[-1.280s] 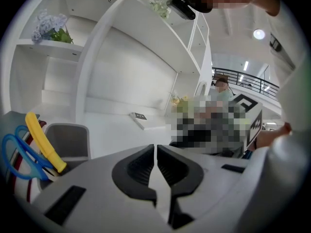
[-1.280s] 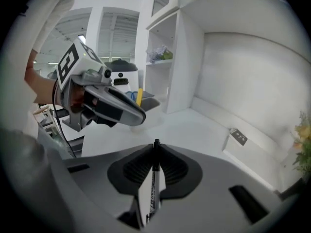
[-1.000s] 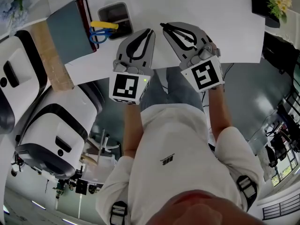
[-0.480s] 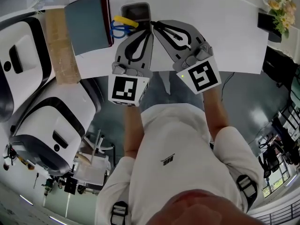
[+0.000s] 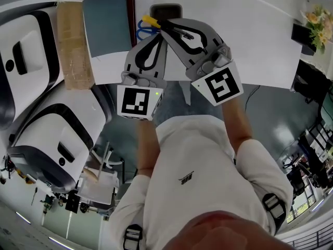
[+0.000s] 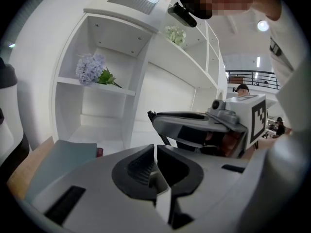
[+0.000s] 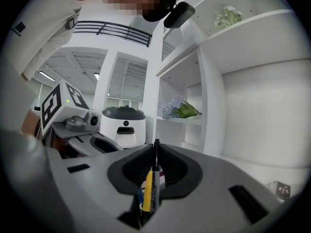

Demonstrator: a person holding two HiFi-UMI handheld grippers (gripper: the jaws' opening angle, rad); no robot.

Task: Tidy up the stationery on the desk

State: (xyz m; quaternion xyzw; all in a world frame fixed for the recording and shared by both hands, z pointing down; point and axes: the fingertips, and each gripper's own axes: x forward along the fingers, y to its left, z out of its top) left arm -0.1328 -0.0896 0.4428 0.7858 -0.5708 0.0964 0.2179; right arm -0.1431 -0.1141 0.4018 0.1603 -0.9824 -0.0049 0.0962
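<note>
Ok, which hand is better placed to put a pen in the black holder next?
Right, probably. The right gripper has its fingers shut on a black pen, and its tip is at the black holder by the blue scissors. The left gripper is shut on nothing.

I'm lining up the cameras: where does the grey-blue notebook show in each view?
Head view: grey-blue notebook, upper left on the white desk, beside the wooden board.
Left gripper view: lower left.
Right gripper view: not in it.
Shared landmark: the wooden board, at the notebook's left in both.
</note>
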